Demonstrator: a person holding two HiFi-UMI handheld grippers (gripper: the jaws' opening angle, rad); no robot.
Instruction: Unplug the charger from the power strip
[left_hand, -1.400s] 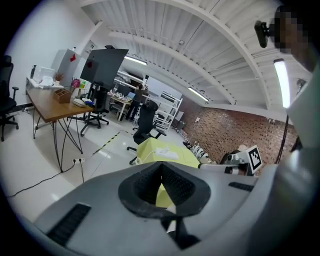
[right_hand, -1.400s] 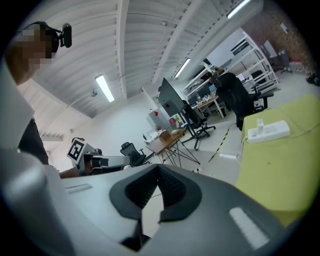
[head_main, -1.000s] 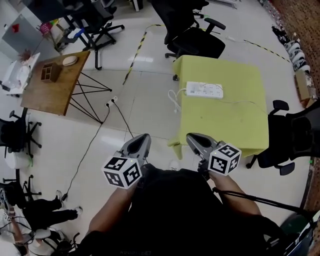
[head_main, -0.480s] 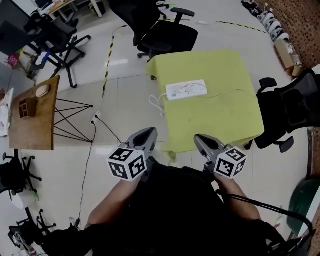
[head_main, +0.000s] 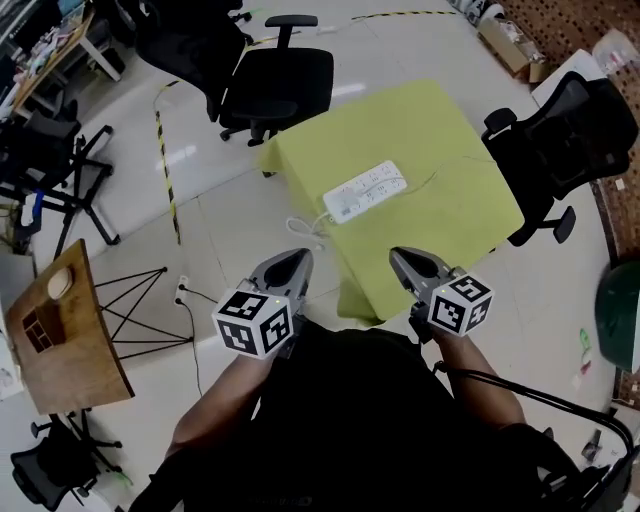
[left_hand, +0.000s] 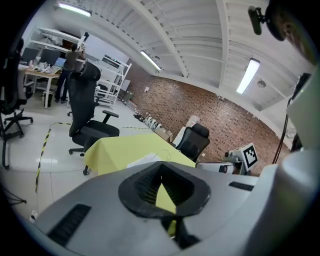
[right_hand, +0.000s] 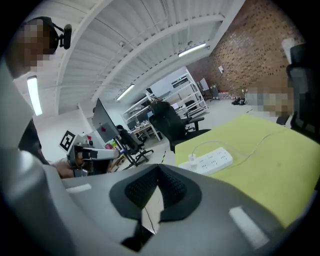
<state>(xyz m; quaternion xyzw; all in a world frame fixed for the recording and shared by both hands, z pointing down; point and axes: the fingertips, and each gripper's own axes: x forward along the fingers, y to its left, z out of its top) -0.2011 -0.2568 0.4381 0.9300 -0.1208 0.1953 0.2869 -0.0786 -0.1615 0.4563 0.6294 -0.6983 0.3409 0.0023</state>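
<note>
A white power strip (head_main: 365, 189) lies on the yellow-green table (head_main: 440, 150), with a small white charger (right_hand: 193, 159) plugged in at its left end. The charger's white cable (head_main: 306, 229) loops off the table's near left edge. My left gripper (head_main: 290, 268) and right gripper (head_main: 405, 262) hover side by side short of the table's near corner, well away from the strip. Both are shut with nothing in them. The right gripper view shows the strip (right_hand: 212, 161) beyond the closed jaws (right_hand: 159, 175). In the left gripper view the closed jaws (left_hand: 161, 175) point at the table (left_hand: 125, 150).
Black office chairs stand behind the table (head_main: 275, 75) and at its right (head_main: 560, 120). A wooden side table (head_main: 55, 330) on wire legs is at the left, with a floor socket and cord (head_main: 182, 292) beside it. A person (left_hand: 65, 70) stands far off.
Both grippers have swung toward the yellow-green table, which now sits nearer and straight ahead of them. Their jaws stay shut, and the strip and charger have not moved.
</note>
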